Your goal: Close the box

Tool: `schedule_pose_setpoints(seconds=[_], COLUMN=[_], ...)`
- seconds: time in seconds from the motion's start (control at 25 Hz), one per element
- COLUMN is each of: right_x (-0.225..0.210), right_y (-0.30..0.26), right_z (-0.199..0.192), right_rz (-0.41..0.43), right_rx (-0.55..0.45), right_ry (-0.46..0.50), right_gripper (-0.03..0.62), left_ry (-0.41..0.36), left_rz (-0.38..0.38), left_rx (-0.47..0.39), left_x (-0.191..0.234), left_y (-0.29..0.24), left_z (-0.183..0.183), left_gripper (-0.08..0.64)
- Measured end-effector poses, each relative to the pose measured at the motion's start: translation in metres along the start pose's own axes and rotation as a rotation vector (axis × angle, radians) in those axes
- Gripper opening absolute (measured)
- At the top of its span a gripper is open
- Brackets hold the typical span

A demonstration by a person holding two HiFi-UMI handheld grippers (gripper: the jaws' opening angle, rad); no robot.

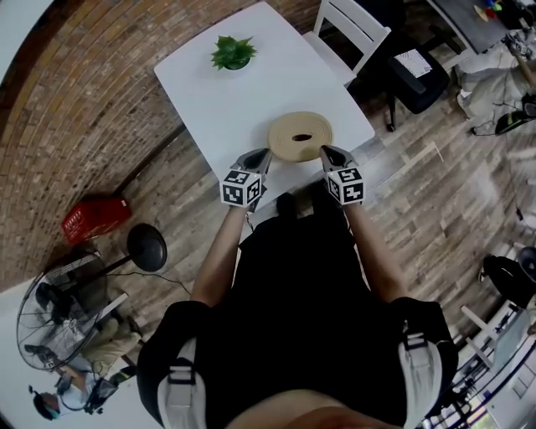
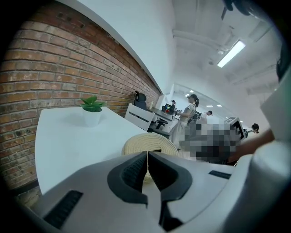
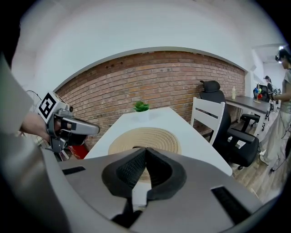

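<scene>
A round, flat box of woven tan rope [image 1: 300, 136] lies near the front edge of the white table [image 1: 251, 92], with an oval loop on its top. My left gripper [image 1: 263, 156] hovers just off the box's left front side, jaws shut with nothing between them. My right gripper [image 1: 327, 152] hovers off its right front side, also shut and empty. In the left gripper view the pads meet in front of the box [image 2: 150, 144]. The right gripper view shows its closed pads before the box [image 3: 145, 136], with the left gripper [image 3: 68, 125] at the left.
A small green plant in a white pot [image 1: 232, 53] stands at the table's far end. A white chair [image 1: 352, 25] is at the right side, with a black office chair [image 3: 241, 141] beyond. A red crate [image 1: 95, 216] and a fan [image 1: 63, 310] sit on the floor at the left.
</scene>
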State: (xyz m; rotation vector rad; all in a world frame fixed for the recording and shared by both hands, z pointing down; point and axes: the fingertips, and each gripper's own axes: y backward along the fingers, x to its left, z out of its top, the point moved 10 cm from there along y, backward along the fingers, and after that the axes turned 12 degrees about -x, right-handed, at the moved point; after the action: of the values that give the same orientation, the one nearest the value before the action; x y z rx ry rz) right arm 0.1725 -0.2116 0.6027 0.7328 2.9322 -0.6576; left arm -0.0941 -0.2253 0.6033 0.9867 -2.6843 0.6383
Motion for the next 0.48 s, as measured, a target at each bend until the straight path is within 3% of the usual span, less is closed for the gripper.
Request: schedule_pose_setpoints(seconds=[0.48], right_x=[-0.009], right_y=[0.013], right_z=[-0.001], right_rz=[-0.041], right_rx=[0.011], right_ry=[0.031], right_gripper=[-0.002], left_ry=[0.018], left_rz=[0.014], left_rx=[0.017], left_x=[0.006], left_y=[0.014], left_z=[-0.003], left_gripper=[0.025])
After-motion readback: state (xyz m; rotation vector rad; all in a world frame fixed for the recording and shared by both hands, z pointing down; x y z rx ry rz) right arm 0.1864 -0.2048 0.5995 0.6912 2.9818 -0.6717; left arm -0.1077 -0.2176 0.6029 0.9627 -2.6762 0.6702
